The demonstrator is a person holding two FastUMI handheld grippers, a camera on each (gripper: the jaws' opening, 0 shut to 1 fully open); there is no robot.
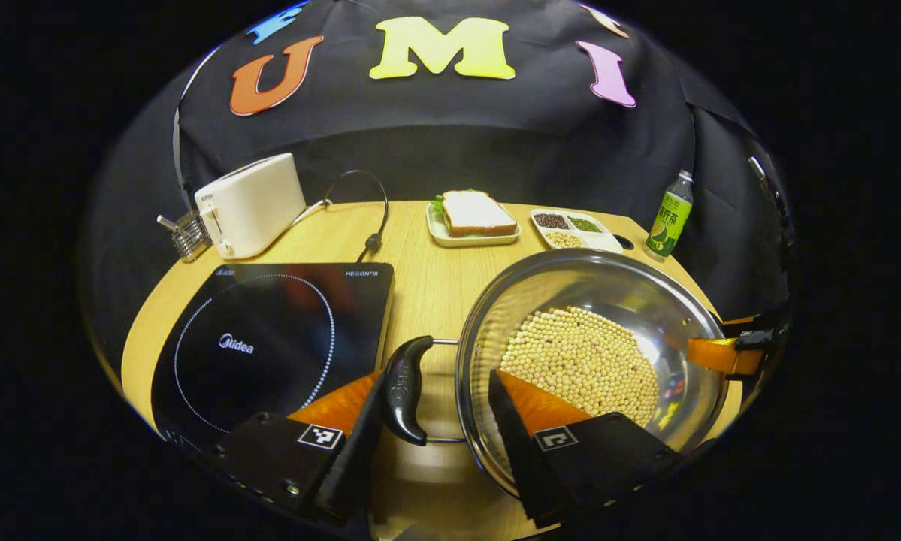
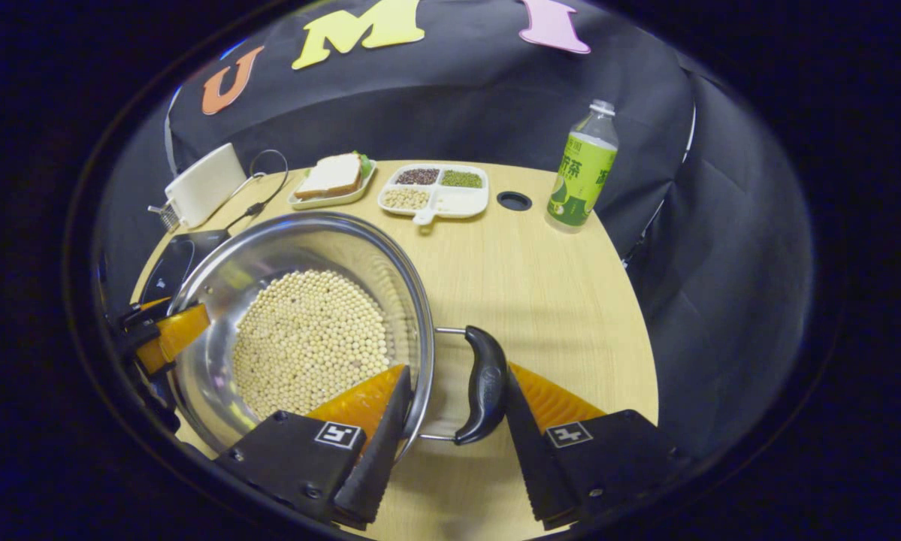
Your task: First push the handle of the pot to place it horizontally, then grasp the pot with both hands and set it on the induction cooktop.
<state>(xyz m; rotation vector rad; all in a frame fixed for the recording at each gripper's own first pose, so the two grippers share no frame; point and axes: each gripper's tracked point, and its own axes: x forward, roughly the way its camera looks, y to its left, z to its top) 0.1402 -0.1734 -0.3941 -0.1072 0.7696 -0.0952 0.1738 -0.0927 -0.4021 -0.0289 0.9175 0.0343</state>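
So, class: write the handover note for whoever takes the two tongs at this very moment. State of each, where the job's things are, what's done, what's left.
Left tongs: open, straddling the pot's left handle, one finger outside the handle, the other inside the rim over the beans.
Right tongs: open, straddling the right handle the same way.
Pot: steel, holding pale beans, on the table beside the induction cooktop, not on it.
Done: both handles look horizontal; tongs are in position.
Left: close both tongs, lift together, set the pot on the cooktop.
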